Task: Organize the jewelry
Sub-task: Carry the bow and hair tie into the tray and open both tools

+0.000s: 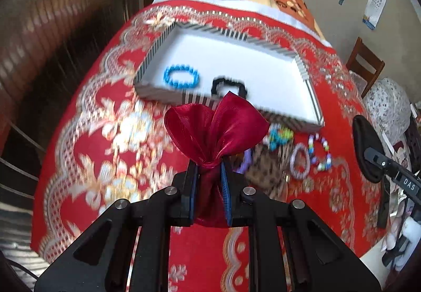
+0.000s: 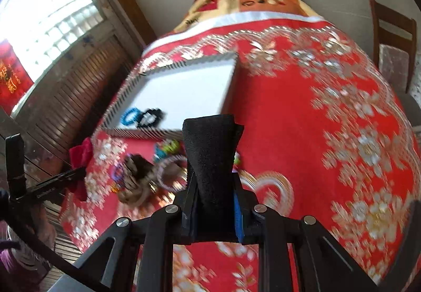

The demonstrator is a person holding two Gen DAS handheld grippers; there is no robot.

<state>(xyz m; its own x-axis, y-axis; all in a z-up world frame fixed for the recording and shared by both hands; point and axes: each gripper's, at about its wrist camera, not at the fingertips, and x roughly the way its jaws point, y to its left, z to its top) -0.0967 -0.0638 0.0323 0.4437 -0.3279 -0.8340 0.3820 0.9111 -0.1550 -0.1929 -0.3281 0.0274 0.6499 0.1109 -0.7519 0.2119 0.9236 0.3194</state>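
Note:
My left gripper (image 1: 209, 173) is shut on a dark red satin pouch (image 1: 215, 128), held above the table. My right gripper (image 2: 211, 181) is shut on a black velvet pouch (image 2: 210, 149); it also shows at the right in the left wrist view (image 1: 365, 144). A white tray with a striped rim (image 1: 155, 47) holds a blue bead bracelet (image 1: 181, 77) and a black bracelet (image 1: 230, 85). Loose bracelets lie in front of the tray: a silver one (image 1: 300, 161), a multicolour bead one (image 1: 319, 151), a turquoise-green one (image 1: 280, 135). A leopard-print pouch (image 1: 263, 171) lies beside them.
A red and gold floral cloth (image 1: 105, 134) covers the table. A wooden chair (image 1: 365, 63) stands at the far right. A wooden panel wall and window (image 2: 52, 15) are at the left. The tray (image 2: 229, 86) sits far left in the right wrist view.

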